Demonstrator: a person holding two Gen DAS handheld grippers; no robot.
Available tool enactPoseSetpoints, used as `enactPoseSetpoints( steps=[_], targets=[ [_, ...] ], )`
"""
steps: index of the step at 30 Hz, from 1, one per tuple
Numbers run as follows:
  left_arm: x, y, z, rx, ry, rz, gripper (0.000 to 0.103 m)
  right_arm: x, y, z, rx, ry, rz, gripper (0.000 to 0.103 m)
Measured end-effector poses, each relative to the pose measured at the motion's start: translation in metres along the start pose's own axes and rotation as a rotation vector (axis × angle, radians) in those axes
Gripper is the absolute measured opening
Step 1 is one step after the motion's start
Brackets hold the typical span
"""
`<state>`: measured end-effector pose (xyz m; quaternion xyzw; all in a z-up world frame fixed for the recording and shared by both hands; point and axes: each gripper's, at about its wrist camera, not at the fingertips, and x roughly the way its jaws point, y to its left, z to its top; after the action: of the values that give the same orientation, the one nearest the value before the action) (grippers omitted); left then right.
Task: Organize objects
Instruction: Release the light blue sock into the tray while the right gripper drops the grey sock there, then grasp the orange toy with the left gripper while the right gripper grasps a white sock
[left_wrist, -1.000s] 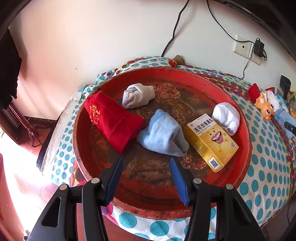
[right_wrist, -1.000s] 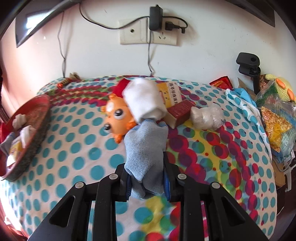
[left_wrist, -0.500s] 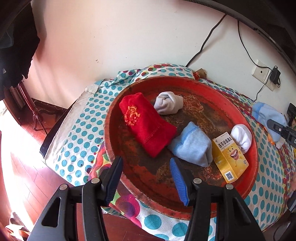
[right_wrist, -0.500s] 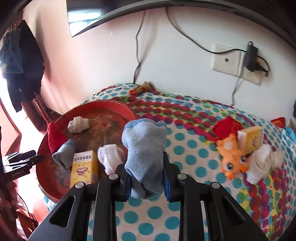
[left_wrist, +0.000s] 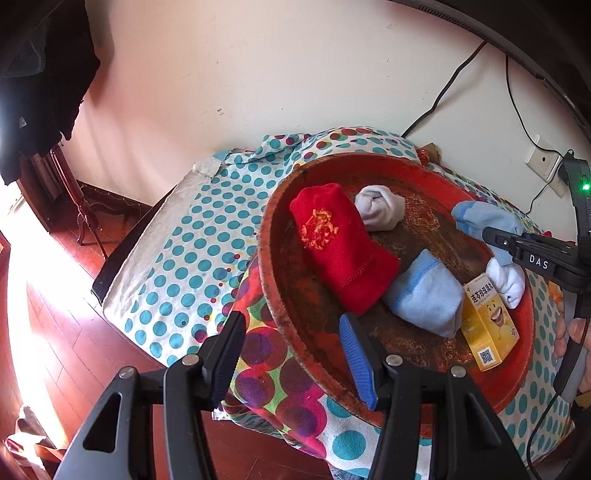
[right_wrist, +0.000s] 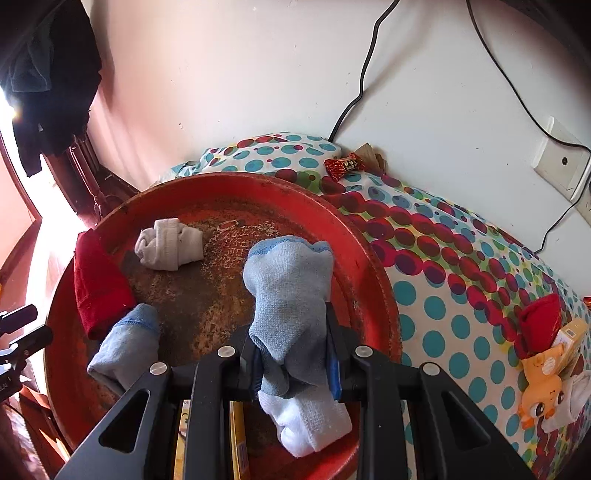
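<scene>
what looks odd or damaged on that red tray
The red tray's floor is badly worn: the paint has flaked to a dark, rusty patch across the middle, under the socks. Nothing is spilled. One blue sock is not resting there: it is clamped in the right hand-held gripper above the tray.

Right wrist view: yellow box (right_wrist: 236, 435) at bottom centre mostly hidden behind gripper frame; orange plush toy (right_wrist: 541, 384) cut off at right edge; candy wrapper (right_wrist: 345, 166) print too small to read.

Beyond the left fingers (left_wrist: 236, 343), the tray (left_wrist: 517, 325) holds four sock rolls: red (left_wrist: 341, 254), grey (left_wrist: 380, 206), blue (left_wrist: 424, 295), white (left_wrist: 508, 280). One box (left_wrist: 487, 325). A fifth, blue roll (right_wrist: 288, 288) sits between the right fingers (right_wrist: 334, 365).
</scene>
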<state>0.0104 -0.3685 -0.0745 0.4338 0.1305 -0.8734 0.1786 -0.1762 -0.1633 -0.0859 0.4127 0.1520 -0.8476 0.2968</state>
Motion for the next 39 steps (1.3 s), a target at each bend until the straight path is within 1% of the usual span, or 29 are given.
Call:
enactPoseSetpoints(
  steps=[5, 8, 11, 12, 13, 15, 18, 24, 27, 31, 34, 37, 39],
  targets=[
    [0.001, 0.004, 0.000, -0.014, 0.007, 0.012, 0.054, 0.008, 0.005, 0.004, -0.015, 0.010, -0.013, 0.025],
    [0.004, 0.007, 0.000, -0.025, 0.017, 0.014, 0.054, 0.011, 0.008, 0.003, -0.023, 0.021, -0.011, 0.027],
    [0.004, 0.007, 0.001, -0.030, 0.017, 0.017, 0.054, 0.007, 0.012, 0.000, -0.028, 0.012, -0.016, 0.029],
    [0.003, 0.007, 0.001, -0.028, 0.016, 0.013, 0.054, 0.005, 0.012, 0.000, -0.024, 0.009, -0.009, 0.035],
    [0.003, 0.007, 0.001, -0.029, 0.015, 0.012, 0.054, 0.003, 0.012, -0.001, -0.019, 0.001, -0.004, 0.038],
    [0.002, 0.006, 0.001, -0.028, 0.011, 0.016, 0.054, -0.004, 0.011, -0.002, -0.013, -0.018, -0.009, 0.049],
    [0.002, 0.005, 0.001, -0.024, 0.009, 0.018, 0.054, -0.016, 0.008, -0.004, -0.003, -0.044, -0.002, 0.060],
    [0.003, 0.002, 0.000, -0.020, 0.012, 0.027, 0.054, -0.053, -0.015, -0.024, 0.053, -0.085, 0.023, 0.066],
    [0.003, 0.000, -0.001, -0.020, 0.007, 0.032, 0.054, -0.073, -0.039, -0.044, 0.094, -0.101, 0.008, 0.066],
    [0.002, -0.005, -0.001, -0.011, 0.001, 0.034, 0.054, -0.098, -0.093, -0.082, 0.171, -0.102, -0.053, 0.066],
    [-0.003, -0.014, 0.000, 0.021, -0.006, 0.037, 0.054, -0.114, -0.145, -0.110, 0.261, -0.100, -0.125, 0.067],
    [-0.014, -0.030, 0.002, 0.075, -0.026, 0.051, 0.054, -0.126, -0.203, -0.135, 0.371, -0.104, -0.208, 0.067],
    [-0.024, -0.044, 0.002, 0.107, -0.040, 0.040, 0.054, -0.127, -0.236, -0.146, 0.437, -0.098, -0.228, 0.068]
  ],
)
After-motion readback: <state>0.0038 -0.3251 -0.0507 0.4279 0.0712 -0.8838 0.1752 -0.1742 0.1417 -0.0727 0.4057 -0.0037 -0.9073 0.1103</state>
